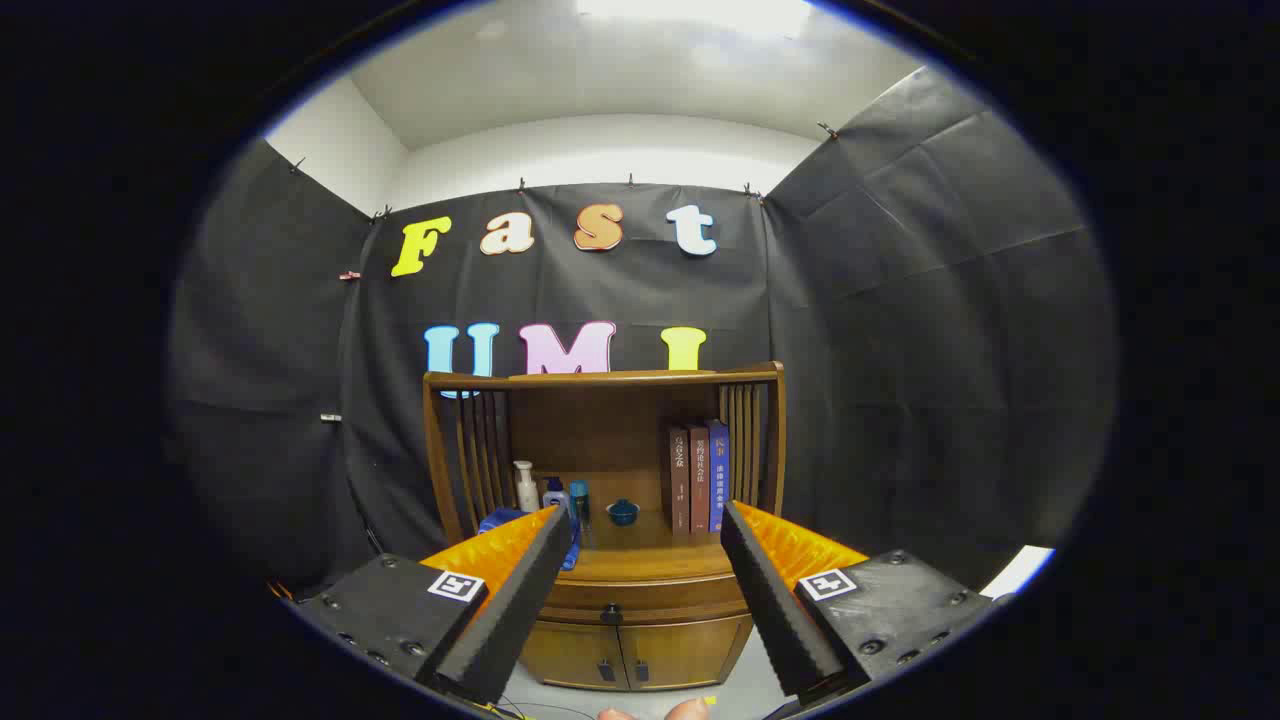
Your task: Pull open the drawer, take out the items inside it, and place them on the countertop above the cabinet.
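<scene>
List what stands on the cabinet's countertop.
On the countertop: white bottle, blue bottles, small blue bowl, three upright books. The open tool hides both ends.

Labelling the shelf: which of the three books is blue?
The blue book, at the end farthest from the small blue bowl; the other two are brown. Hand-held gripper is open, well short of the cabinet.
</scene>
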Demonstrator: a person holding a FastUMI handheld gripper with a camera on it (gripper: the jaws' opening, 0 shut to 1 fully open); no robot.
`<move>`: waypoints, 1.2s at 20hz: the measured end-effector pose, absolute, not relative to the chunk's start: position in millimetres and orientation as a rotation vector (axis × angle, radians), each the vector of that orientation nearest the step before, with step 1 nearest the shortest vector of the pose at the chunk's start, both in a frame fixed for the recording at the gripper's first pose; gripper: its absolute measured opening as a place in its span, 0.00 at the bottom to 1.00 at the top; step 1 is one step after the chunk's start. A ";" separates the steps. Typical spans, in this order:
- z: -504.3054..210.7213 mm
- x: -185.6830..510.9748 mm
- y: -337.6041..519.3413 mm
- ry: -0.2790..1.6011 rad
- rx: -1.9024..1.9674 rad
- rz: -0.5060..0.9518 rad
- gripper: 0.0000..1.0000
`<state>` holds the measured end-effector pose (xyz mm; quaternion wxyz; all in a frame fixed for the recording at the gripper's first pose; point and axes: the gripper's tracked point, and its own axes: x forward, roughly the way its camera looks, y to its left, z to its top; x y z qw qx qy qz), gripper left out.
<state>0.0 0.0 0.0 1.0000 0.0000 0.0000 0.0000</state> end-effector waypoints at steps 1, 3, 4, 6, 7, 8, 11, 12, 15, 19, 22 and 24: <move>-1.0 1.3 -3.7 0.001 -0.005 -0.006 0.98; -1.4 -0.4 -1.8 0.007 -0.010 -0.003 0.98; -1.6 -0.4 -0.5 0.009 -0.011 0.000 0.98; -1.4 -0.1 -1.9 0.007 -0.010 -0.002 0.98; -0.9 -0.2 -2.5 0.005 -0.011 -0.003 0.98; -0.6 -0.4 -2.5 0.006 -0.010 -0.003 0.98; -0.7 -1.3 1.3 0.005 0.002 0.003 0.98; -1.3 -2.1 1.3 0.004 0.003 0.004 0.98; -0.7 -1.7 3.0 0.004 -0.001 0.008 0.98; -3.9 3.3 4.6 -0.001 0.003 0.003 0.98; -6.4 20.9 7.8 -0.032 0.009 -0.010 0.98; -14.9 40.9 12.4 -0.071 -0.003 -0.010 0.98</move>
